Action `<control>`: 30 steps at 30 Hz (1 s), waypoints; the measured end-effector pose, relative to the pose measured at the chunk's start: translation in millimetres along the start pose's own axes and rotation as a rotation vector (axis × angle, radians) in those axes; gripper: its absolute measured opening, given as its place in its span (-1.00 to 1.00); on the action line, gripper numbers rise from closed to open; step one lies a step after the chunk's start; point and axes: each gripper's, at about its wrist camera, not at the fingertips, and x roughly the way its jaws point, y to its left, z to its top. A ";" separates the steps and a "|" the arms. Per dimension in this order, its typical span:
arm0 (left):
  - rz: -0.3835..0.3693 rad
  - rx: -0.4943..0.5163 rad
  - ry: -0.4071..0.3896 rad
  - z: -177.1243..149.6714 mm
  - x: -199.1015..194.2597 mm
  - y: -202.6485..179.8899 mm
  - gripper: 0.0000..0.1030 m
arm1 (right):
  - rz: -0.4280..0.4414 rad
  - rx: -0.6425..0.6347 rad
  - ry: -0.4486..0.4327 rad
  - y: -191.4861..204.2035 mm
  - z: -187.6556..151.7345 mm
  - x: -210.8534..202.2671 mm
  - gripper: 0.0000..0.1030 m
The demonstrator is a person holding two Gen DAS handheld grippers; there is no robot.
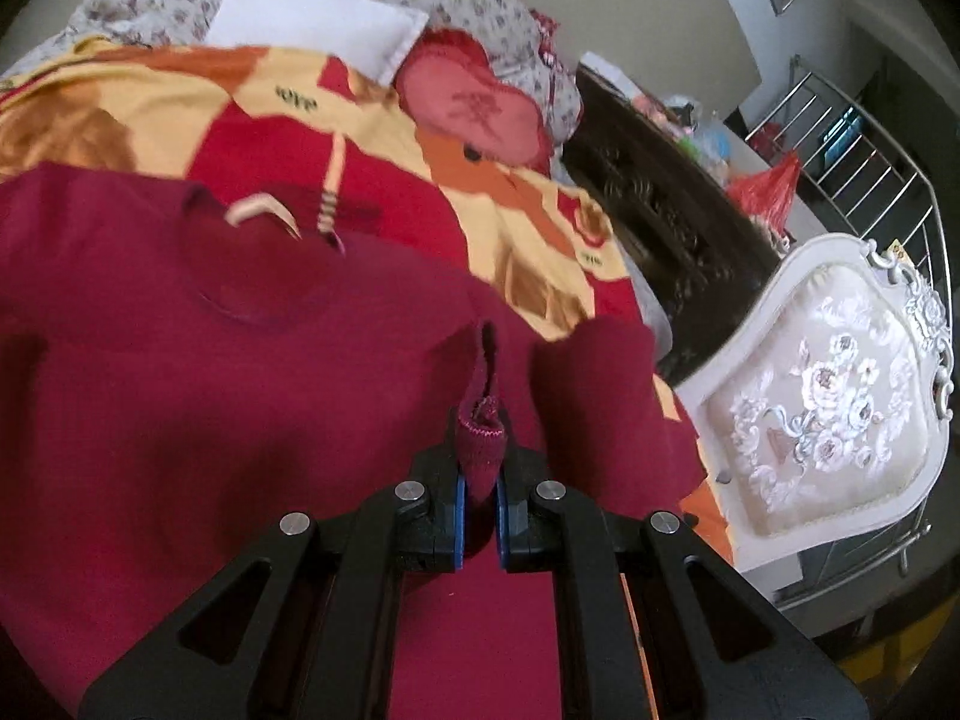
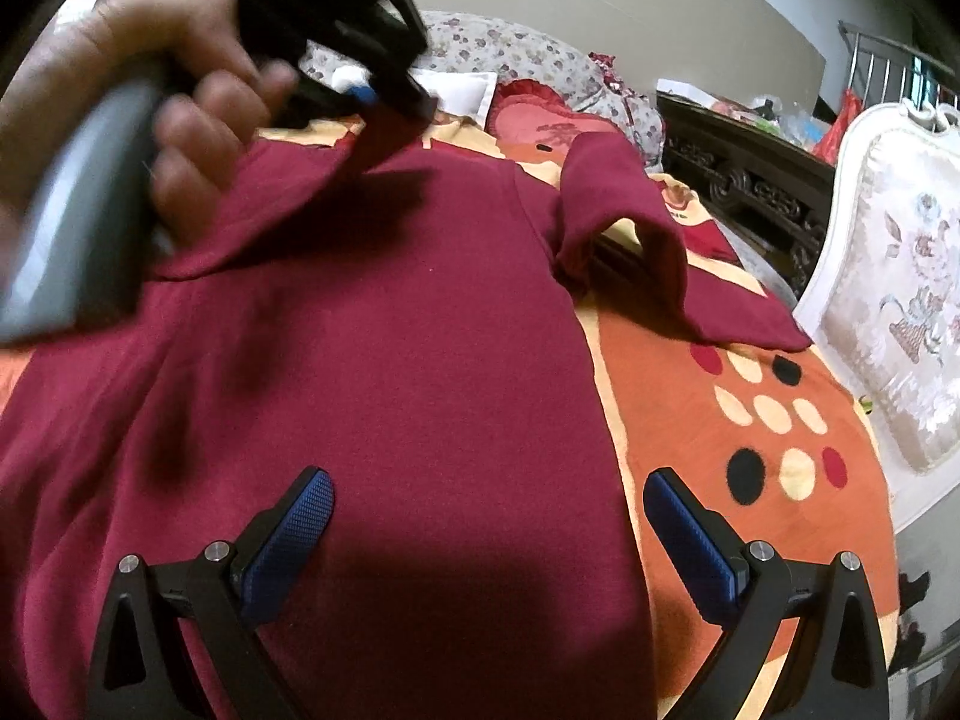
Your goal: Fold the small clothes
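Note:
A dark red knitted sweater (image 1: 210, 360) (image 2: 390, 330) lies spread on a patterned blanket on the bed. My left gripper (image 1: 480, 480) is shut on the cuff of one sleeve (image 1: 480, 438), lifted above the sweater's body. In the right wrist view that same gripper (image 2: 384, 90), held by a hand (image 2: 180, 90), pulls the sleeve up over the sweater's upper left. My right gripper (image 2: 486, 510) hovers open over the sweater's lower edge, nothing between its blue pads (image 2: 294, 522). The other sleeve (image 2: 630, 222) lies bunched and folded at the right.
An orange, red and cream blanket (image 2: 750, 420) covers the bed. A white pillow (image 1: 312, 18) and a red cushion (image 1: 474, 102) lie at the head. A white upholstered chair (image 1: 828, 396) stands close at the right, beside a dark carved cabinet (image 1: 660, 198).

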 end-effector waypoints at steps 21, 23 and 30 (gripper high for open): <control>-0.151 0.005 0.164 -33.4 -32.1 2.8 -0.37 | 0.001 0.013 0.005 -3.4 1.4 -0.4 0.99; -0.057 0.041 0.085 -28.6 -74.2 30.3 -0.37 | 0.014 0.012 0.012 -3.5 1.7 0.0 0.99; 0.159 -0.130 -0.135 6.5 -150.1 148.5 -0.37 | -0.032 -0.041 0.019 7.9 2.2 1.7 0.99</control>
